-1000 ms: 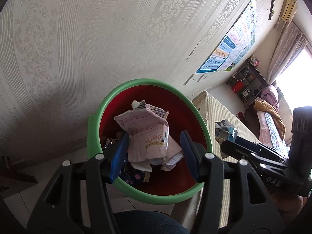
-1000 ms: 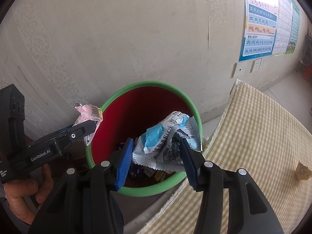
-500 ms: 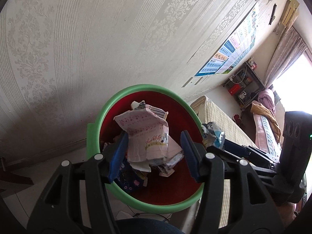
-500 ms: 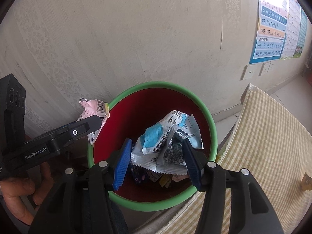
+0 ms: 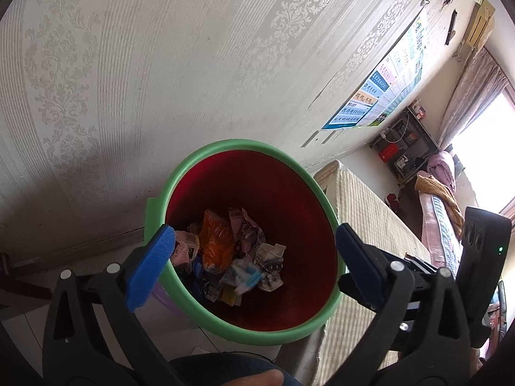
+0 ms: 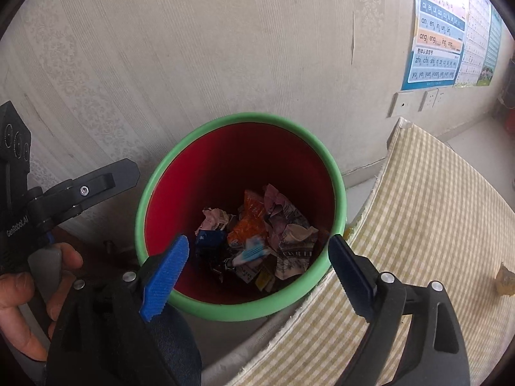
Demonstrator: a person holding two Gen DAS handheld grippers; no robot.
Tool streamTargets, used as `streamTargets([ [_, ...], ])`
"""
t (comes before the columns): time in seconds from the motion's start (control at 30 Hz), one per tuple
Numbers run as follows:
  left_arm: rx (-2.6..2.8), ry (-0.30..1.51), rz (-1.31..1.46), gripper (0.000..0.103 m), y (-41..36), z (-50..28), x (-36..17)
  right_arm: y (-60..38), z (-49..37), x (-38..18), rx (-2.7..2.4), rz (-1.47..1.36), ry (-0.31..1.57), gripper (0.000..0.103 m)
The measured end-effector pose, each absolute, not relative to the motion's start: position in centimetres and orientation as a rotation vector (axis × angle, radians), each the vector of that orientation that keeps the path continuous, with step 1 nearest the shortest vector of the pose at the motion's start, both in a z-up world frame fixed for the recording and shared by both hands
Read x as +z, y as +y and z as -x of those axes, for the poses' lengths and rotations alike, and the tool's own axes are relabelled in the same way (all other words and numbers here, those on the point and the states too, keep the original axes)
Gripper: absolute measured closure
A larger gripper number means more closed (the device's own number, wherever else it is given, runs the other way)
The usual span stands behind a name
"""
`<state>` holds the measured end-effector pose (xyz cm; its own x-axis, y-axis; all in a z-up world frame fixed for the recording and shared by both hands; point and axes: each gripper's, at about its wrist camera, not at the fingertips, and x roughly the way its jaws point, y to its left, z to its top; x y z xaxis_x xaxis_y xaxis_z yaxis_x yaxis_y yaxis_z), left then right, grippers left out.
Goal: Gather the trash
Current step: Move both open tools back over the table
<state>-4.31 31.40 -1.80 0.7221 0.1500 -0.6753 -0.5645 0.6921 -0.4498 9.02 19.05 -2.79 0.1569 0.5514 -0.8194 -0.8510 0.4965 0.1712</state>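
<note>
Crumpled wrappers (image 5: pixel 231 257), shiny and wrinkled in pink, orange and blue, lie in a pile at the bottom of the round red bin (image 5: pixel 289 199) with a smooth green rim, in the middle of the frame. The left gripper (image 5: pixel 254 263) and right gripper (image 6: pixel 257 267) have just opened wide above it, with nothing between their ridged blue pads. A checked yellow cloth (image 6: pixel 434 225) lies at right.

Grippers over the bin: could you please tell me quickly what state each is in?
Left gripper: open, empty, jaws just opened.
Right gripper: open, empty, jaws just opened.
</note>
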Motion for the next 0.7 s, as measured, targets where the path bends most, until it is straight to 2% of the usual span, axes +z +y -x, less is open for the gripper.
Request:
streamTargets([
  [0.33,0.396,0.678,0.66,0.006,27.7,3.8,-0.6,14.1,-8.5,-0.7,0.992,0.313,0.959,0.012],
  [0.7,0.282,0.717,0.578,0.006,21.1,2.0,0.9,4.1,-9.1,0.1,0.886,0.24,0.955,0.011],
])
